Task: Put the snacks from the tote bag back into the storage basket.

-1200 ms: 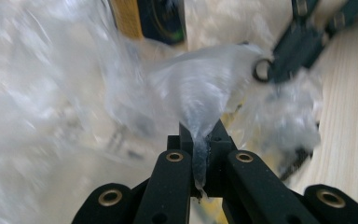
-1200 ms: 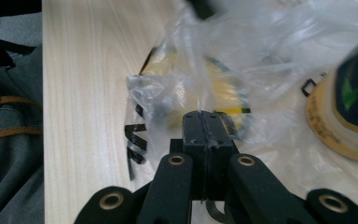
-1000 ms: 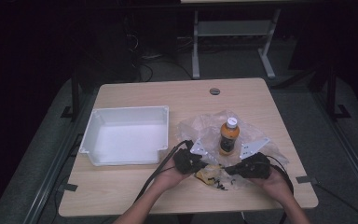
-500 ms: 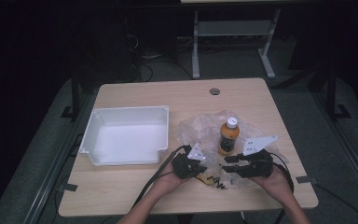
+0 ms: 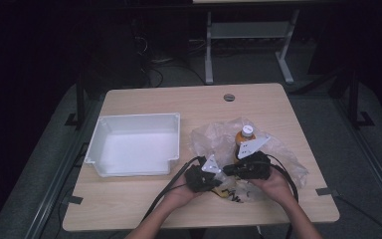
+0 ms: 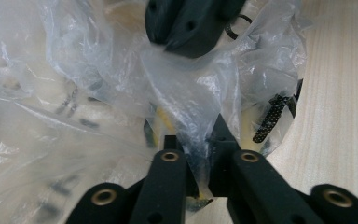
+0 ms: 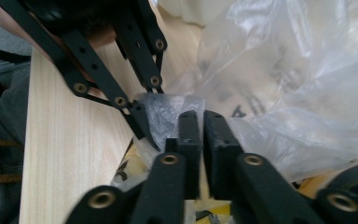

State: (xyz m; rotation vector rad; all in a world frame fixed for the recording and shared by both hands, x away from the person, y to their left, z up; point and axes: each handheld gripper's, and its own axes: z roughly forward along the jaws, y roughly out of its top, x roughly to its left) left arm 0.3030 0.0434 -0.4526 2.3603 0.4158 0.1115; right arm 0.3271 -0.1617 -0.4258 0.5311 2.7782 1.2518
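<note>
Both claws, left claw (image 6: pixel 199 140) and right claw (image 7: pixel 201 122), are pinching the crinkly clear plastic bag (image 5: pixel 278 149) at the desk's (image 5: pixel 144 99) near edge, facing each other, almost touching, orange-capped bottle (image 5: pixel 245 141) standing just behind.

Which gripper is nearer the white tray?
The left gripper: it sits between the white tray and the right gripper, which is farther over the plastic bag by the bottle.
</note>
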